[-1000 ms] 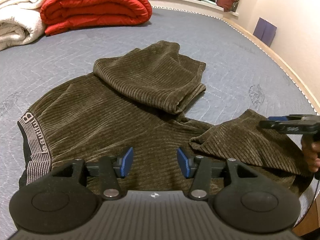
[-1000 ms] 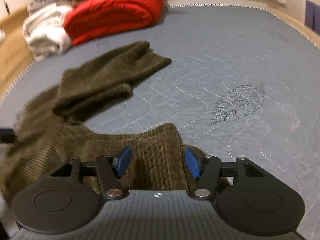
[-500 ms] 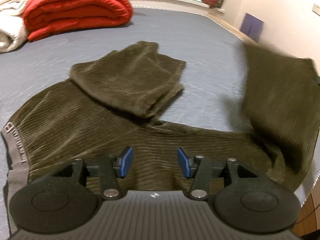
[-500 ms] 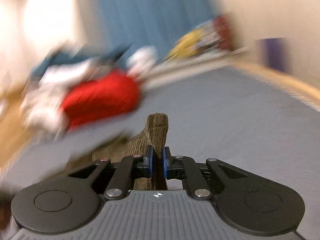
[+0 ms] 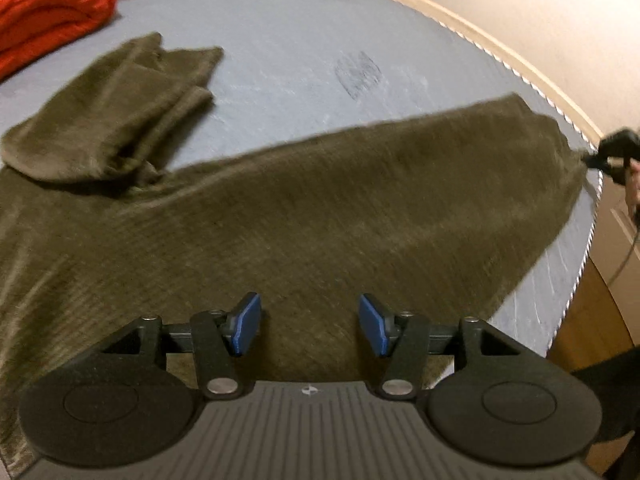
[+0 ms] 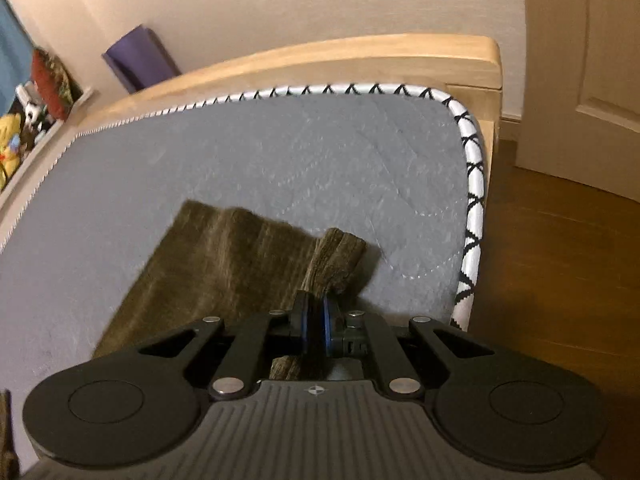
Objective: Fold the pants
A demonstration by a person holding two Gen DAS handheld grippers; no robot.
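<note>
Olive pants (image 5: 304,216) are lying across a grey bed (image 5: 280,40), one leg stretching out to its corner.

The mattress is showing bare quilted room beyond the leg, its white-and-black piping (image 6: 472,184) and wooden frame (image 6: 360,56) closing the corner near a door (image 6: 580,60); a red quilt (image 5: 44,12) is sitting at the far side. The right tongs (image 6: 316,324) are clamping the leg's hem. The left tongs (image 5: 308,326) are opening above the cloth, gripping nothing. No writing is readable.
</note>
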